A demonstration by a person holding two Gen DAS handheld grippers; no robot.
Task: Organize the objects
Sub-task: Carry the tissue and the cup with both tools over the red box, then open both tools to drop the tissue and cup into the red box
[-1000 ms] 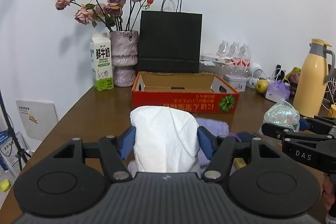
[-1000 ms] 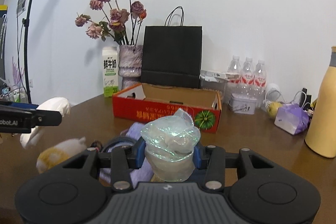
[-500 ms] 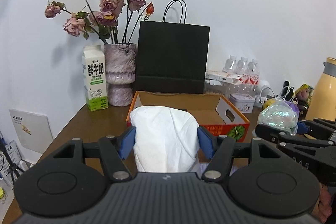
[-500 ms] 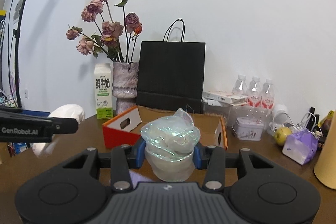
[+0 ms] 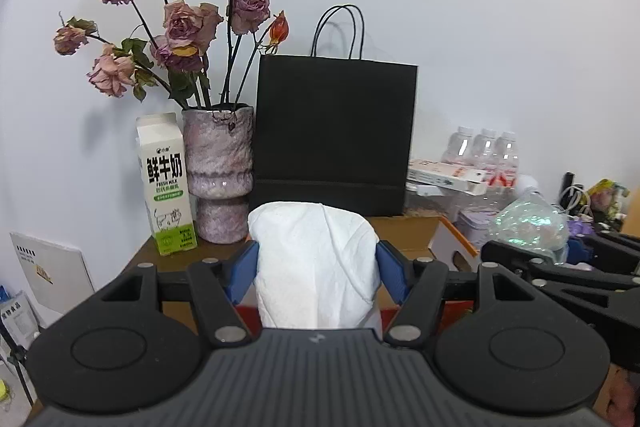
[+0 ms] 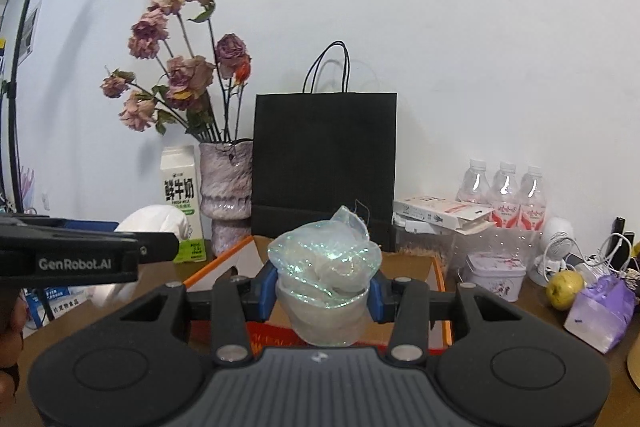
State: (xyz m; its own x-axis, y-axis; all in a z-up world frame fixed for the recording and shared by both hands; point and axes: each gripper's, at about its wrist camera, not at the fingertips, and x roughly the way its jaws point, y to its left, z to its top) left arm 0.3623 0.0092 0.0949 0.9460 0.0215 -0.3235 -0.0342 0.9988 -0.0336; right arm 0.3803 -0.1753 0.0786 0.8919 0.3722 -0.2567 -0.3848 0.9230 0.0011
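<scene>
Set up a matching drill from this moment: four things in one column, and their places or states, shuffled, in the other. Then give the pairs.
Things:
1. white cloth bundle
2. iridescent wrapped bundle
3. milk carton
4. black paper bag

Places:
A. stands left of the vase
B. clamped in the right gripper
C. stands against the wall, behind the cardboard box
D. clamped in the left gripper

Pairs: 1-D, 2-B, 3-A, 4-C

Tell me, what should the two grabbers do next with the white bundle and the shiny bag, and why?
Probably carry both a little further forward, then let go over the orange box. The left gripper is shut on the white bundle, the right gripper on the shiny bag, and the open box sits just ahead beneath them.
</scene>
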